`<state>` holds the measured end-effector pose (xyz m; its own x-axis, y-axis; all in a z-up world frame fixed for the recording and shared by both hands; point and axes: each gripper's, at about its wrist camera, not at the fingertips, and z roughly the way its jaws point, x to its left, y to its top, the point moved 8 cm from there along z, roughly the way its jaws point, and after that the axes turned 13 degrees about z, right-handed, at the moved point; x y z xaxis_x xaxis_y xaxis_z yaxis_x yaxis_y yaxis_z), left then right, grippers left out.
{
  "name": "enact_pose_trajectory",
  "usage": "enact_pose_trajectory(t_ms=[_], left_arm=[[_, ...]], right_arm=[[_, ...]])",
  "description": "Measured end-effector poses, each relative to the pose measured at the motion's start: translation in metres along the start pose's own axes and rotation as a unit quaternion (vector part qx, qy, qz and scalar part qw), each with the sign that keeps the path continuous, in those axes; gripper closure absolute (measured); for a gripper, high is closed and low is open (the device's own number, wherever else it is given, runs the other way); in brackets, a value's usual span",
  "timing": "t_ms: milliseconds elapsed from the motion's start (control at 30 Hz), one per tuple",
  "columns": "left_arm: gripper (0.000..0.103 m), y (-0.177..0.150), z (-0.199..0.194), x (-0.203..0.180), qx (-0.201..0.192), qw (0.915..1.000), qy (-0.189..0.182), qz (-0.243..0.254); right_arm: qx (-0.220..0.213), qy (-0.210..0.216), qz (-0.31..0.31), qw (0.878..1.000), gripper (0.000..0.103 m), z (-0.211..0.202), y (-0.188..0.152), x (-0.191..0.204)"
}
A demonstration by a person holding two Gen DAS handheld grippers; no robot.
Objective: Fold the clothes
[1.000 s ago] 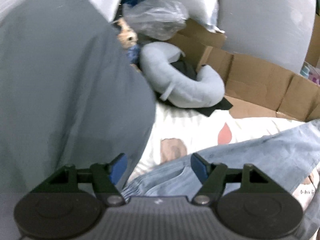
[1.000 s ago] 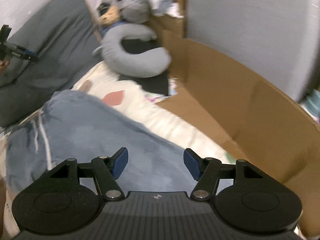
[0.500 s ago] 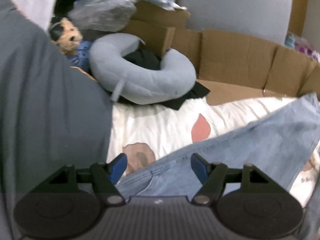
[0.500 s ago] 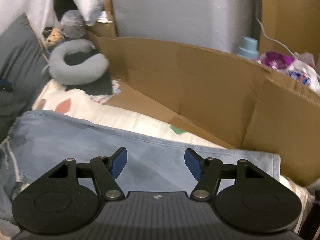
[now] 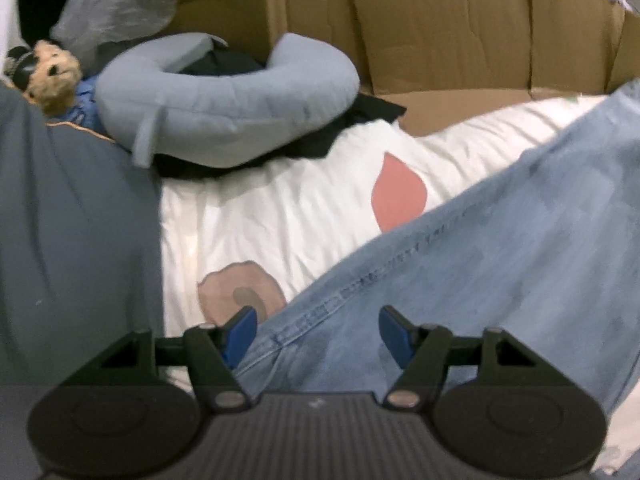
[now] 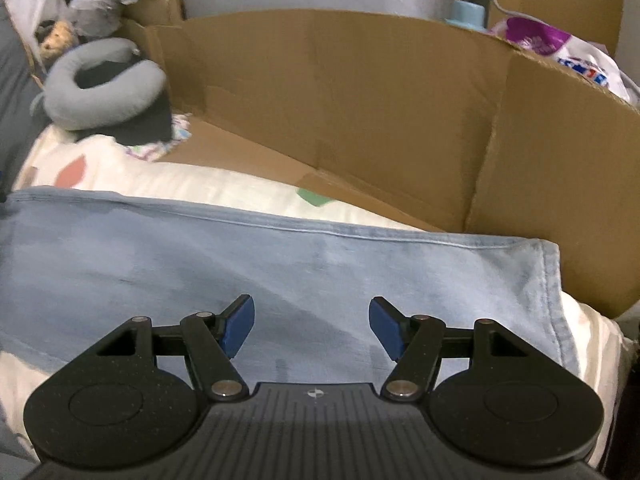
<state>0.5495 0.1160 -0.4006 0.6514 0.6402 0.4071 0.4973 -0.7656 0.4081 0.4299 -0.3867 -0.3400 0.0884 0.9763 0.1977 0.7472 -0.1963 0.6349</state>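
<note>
Left gripper [image 5: 318, 330] jaws wide, nothing clamped; blue pads hang over edge seam of light-blue jeans [image 5: 500, 272]. Right gripper [image 6: 311, 326] jaws wide too, empty, above flat denim panel.

Left wrist view, left to right: dark grey cushion [image 5: 72, 240], plush toy [image 5: 52, 70], grey U-shaped pillow [image 5: 240, 100] over black fabric, white patterned bedsheet [image 5: 280, 208], jeans laid diagonally across sheet toward right edge. Cardboard wall [image 5: 460, 28] behind.

Right wrist view, left to right: same pillow far left at the back, jeans spread flat across bedsheet, hemmed end at right, cardboard just beyond, purple-white bag [image 6: 576, 52] top right.
</note>
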Motion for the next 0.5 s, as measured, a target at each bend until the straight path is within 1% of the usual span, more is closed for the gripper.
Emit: enact_pose_trajectory(t_ms=[233, 300, 400, 500], left_arm=[[0.038, 0.008, 0.032, -0.013, 0.009, 0.9979, 0.018, 0.061], [0.038, 0.009, 0.038, -0.015, 0.012, 0.9970, 0.025, 0.072], [0.038, 0.009, 0.046, -0.019, 0.016, 0.9964, 0.024, 0.080], [0.044, 0.010, 0.052, -0.022, 0.018, 0.9948, 0.035, 0.094]], right_arm=[[-0.013, -0.051, 0.015, 0.998, 0.033, 0.005, -0.001, -0.029], [-0.017, -0.066, 0.017, 0.998, 0.033, 0.007, 0.000, -0.039], [-0.027, -0.091, 0.027, 0.995, 0.033, 0.009, 0.002, -0.055], [-0.039, -0.114, 0.035, 0.992, 0.033, 0.010, 0.005, -0.072]])
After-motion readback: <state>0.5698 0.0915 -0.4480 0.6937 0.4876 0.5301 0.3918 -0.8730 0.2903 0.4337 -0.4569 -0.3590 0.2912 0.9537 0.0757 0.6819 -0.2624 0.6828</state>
